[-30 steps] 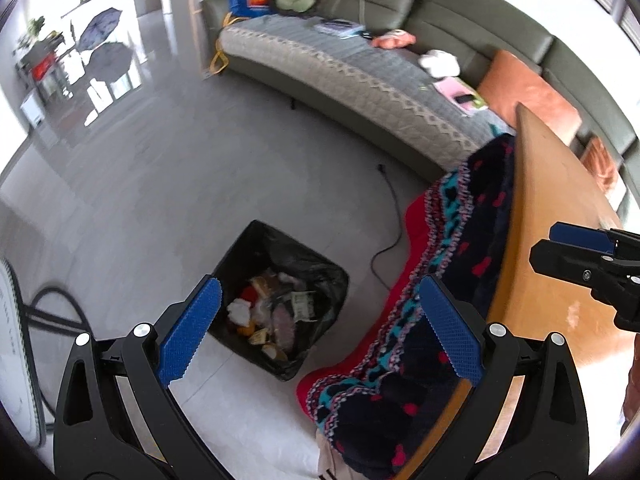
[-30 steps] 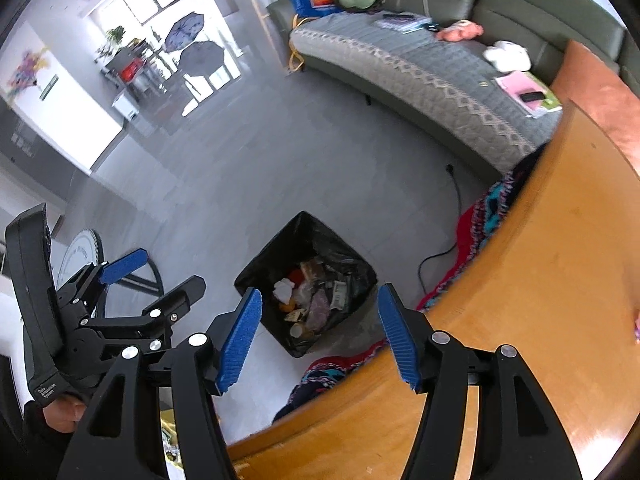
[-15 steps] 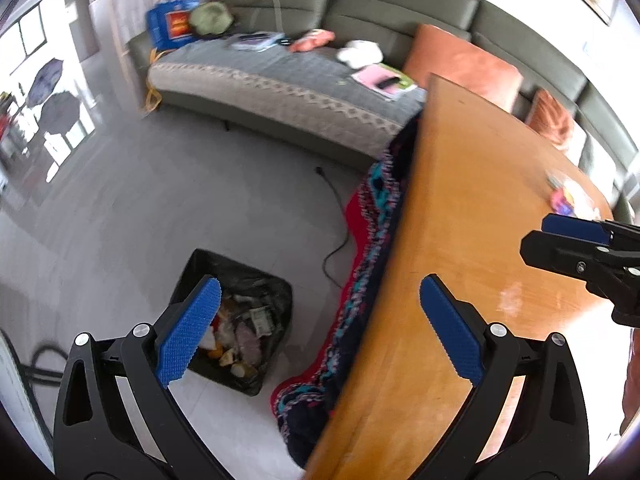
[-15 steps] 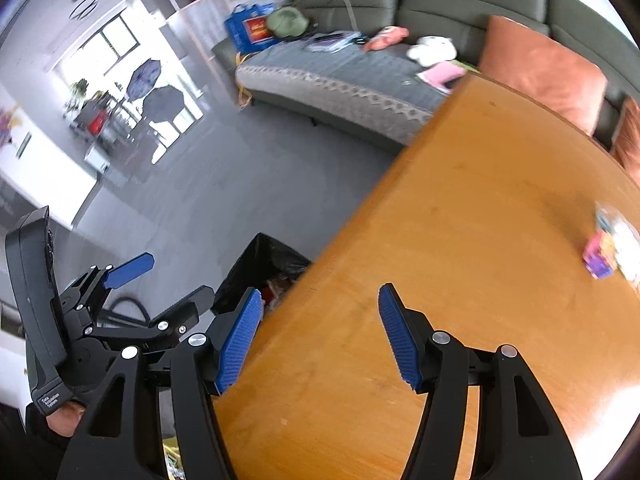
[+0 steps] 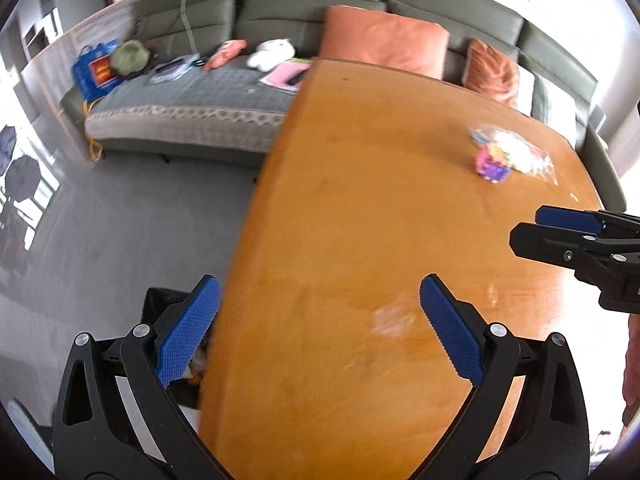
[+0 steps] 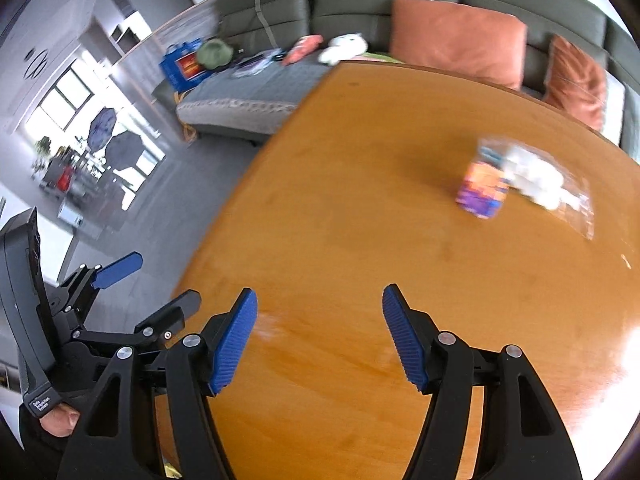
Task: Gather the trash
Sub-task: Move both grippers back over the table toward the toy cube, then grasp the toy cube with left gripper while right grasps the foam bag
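Both grippers hang over the wooden table [image 5: 360, 240], tilted downward, and neither carries anything. In the left wrist view the left gripper [image 5: 318, 330] fills the bottom of the frame with its jaws spread wide and released, nothing but bare tabletop between the blue pads [image 5: 450, 332]. The right gripper [image 6: 318, 340] sits the same way at the bottom of its own view, jaws released and empty; they have just been opening a little wider. Each tool shows up in the other's picture: the right one pokes in at the right edge of the left wrist view, the left one at the lower left of the right wrist view, with a bit of the person's hand [image 6: 60, 420] under its handle.

The trash lies on the far right part of the table, well apart from both grippers: a small purple and orange packet [image 6: 482, 190] touching a crumpled clear plastic bag [image 6: 552, 186] with something white inside. Both are blurred, so the print cannot be read. In the left wrist view the same pair sits at the upper right.

The black trash bin [image 5: 168, 304] peeks out on the floor at the lower left of the left wrist view, mostly hidden behind the left pad and the table edge. Along the top of both views runs a grey-green sofa [image 5: 304, 0] with two orange cushions [image 5: 384, 40].
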Available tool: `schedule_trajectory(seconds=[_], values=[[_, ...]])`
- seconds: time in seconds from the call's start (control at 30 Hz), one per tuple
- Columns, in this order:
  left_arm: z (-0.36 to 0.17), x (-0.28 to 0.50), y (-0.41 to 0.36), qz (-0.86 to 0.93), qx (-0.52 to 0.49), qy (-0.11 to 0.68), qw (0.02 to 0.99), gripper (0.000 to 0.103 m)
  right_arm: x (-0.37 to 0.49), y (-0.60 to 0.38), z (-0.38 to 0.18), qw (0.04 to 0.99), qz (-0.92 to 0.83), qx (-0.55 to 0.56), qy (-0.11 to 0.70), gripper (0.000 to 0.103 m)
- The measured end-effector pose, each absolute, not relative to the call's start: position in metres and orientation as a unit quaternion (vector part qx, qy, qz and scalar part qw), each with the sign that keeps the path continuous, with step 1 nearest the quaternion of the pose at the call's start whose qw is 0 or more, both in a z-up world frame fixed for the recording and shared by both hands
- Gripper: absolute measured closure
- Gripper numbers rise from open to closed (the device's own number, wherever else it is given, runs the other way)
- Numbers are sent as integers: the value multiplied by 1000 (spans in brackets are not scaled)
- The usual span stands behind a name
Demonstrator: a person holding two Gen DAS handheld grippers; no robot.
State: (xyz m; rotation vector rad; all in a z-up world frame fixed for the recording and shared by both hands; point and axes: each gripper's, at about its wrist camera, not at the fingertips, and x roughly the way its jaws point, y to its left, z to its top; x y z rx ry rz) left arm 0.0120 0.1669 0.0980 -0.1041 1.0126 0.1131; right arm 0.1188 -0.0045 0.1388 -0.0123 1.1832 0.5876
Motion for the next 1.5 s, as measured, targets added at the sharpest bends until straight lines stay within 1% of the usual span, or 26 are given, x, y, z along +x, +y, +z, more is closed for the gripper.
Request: schedule_trajectory(seconds=[0.5,0.83,1.0,1.07,1.1,1.13,1.17,1.2,1.3,1.37,1.5], values=[[80,122,39,-24,8,499,866,6,197,-154,109,806,188,39,560,37],[56,185,-14,-70,44,514,854,6,246,-186,98,811,162,39,561,37],[43,213,-23,-81,35,515,853,7,266,-183,98,811,163,31,561,37],[37,222,-23,-83,23,514,854,17,274,-179,96,810,166,21,563,37],[34,226,-23,-86,19,515,852,29,277,-177,95,808,171,14,564,37],[31,229,-22,-91,13,518,850,48,281,-173,94,805,179,2,566,37],[28,232,-21,-96,7,521,848,57,284,-170,93,802,185,-8,567,37],[26,233,-19,-97,4,521,848,61,288,-164,92,799,194,-24,568,37],[25,230,-12,-104,-1,513,852,62,299,-148,91,795,222,-63,561,37],[26,224,-8,-108,0,515,851,62,308,-135,89,791,245,-85,555,29],[28,212,5,-107,4,517,849,62,324,-112,79,779,261,-135,553,29]])
